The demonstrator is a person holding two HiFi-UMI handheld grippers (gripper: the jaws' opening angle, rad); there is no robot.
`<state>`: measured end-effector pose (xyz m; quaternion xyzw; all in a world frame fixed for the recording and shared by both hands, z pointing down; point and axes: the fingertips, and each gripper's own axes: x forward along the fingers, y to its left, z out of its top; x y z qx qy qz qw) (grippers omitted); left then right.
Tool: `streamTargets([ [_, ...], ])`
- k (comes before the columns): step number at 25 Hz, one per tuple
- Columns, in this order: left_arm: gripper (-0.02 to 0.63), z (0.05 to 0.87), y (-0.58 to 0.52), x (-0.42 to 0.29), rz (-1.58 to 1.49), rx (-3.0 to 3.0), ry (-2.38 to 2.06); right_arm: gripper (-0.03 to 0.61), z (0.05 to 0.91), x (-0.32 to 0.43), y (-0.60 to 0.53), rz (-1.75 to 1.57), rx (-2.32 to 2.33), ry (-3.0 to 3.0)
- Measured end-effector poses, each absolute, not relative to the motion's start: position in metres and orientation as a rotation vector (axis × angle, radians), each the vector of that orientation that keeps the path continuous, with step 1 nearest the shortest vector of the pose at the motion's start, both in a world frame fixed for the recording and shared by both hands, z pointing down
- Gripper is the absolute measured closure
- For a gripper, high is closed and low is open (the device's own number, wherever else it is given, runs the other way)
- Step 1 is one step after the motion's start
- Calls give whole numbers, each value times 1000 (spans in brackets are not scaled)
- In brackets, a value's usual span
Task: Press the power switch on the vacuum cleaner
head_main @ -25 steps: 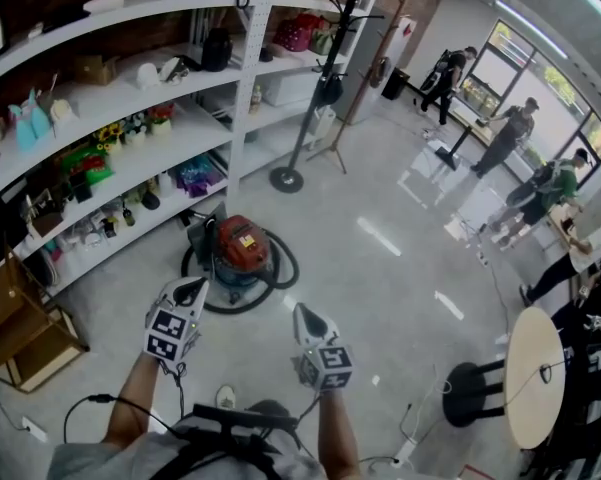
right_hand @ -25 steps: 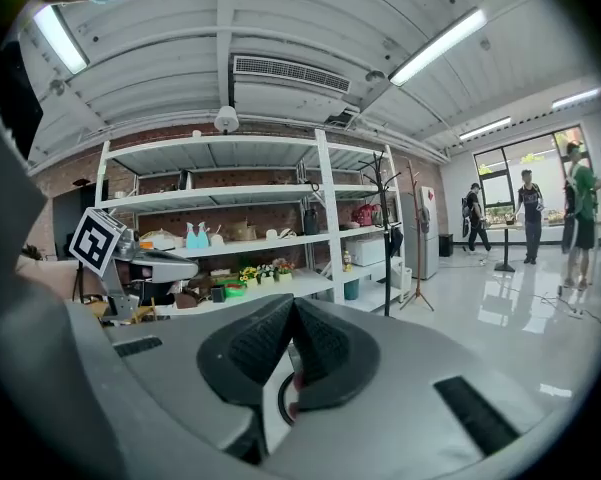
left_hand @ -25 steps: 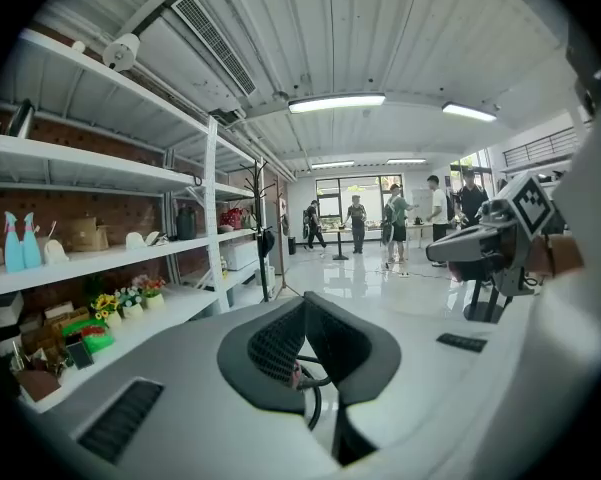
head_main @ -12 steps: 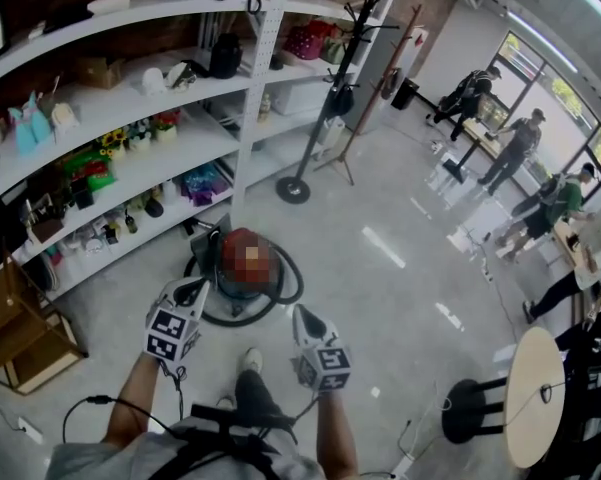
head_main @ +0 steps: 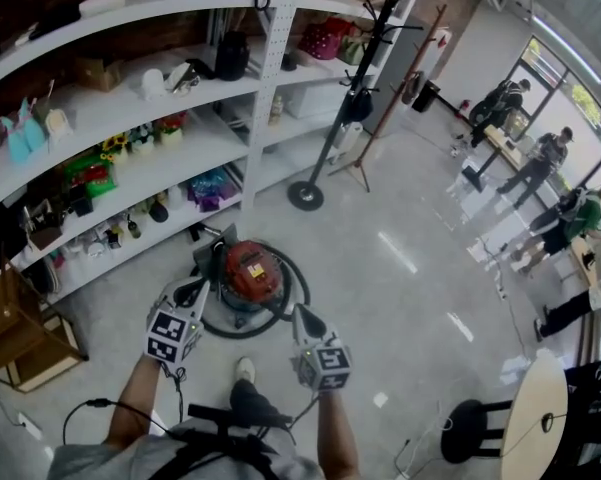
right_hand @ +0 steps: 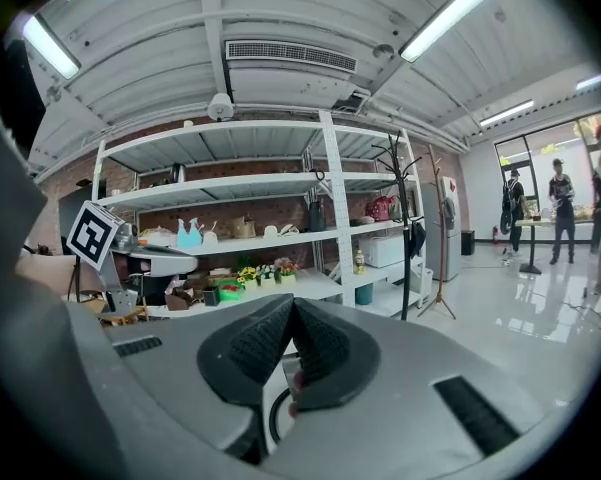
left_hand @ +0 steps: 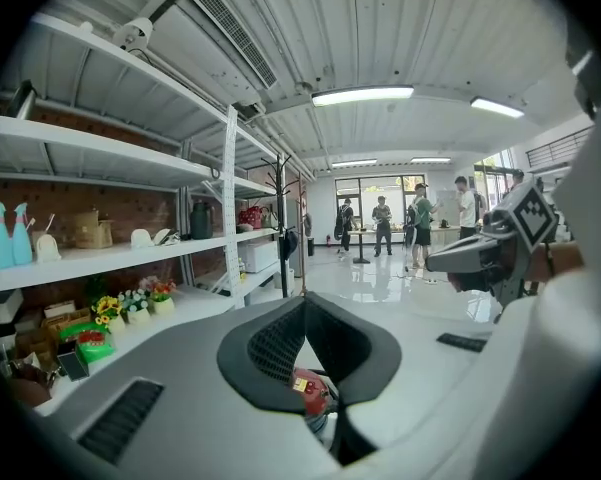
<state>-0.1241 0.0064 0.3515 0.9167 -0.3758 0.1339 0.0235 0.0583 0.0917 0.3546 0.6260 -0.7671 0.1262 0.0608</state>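
The vacuum cleaner (head_main: 248, 268) is a squat red canister on the floor in front of the shelves, with its black hose (head_main: 292, 298) looped around it. My left gripper (head_main: 192, 290) is held just short of the canister's near left side, jaws closed together. My right gripper (head_main: 303, 315) hangs at the hose's near right, jaws also together, nothing in either. In the left gripper view a bit of the red vacuum cleaner (left_hand: 308, 393) shows below the closed left gripper (left_hand: 305, 308). The closed right gripper (right_hand: 292, 308) hides most of the canister. No power switch can be made out.
White shelving (head_main: 130, 158) full of small items runs behind the vacuum. A coat stand (head_main: 307, 194) rises to its far right. A wooden crate (head_main: 20, 333) sits at the left, a round table (head_main: 525, 423) and stool (head_main: 458, 418) at the right. People stand far right.
I have stepped toward the vacuum, which now sits closer under both grippers. A foot shows below. Both grippers keep their pose and stay shut.
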Motion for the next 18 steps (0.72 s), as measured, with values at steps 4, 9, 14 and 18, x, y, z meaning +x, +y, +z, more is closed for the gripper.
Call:
streamTargets([
  [4,607,356,-25,-106,422,2815,-1177,566,359,77,57,408,1867,-2344],
  [9,607,372,-59,-81,448,2782,-1187,566,368,101,17,440,1834,-2360],
  [14,607,373,-90,-57,435,2767,-1198,566,374,122,-19,442,1807,-2388],
  [18,607,377,-107,-45,449,2755,-1213,566,378,135,-43,462,1786,-2408],
])
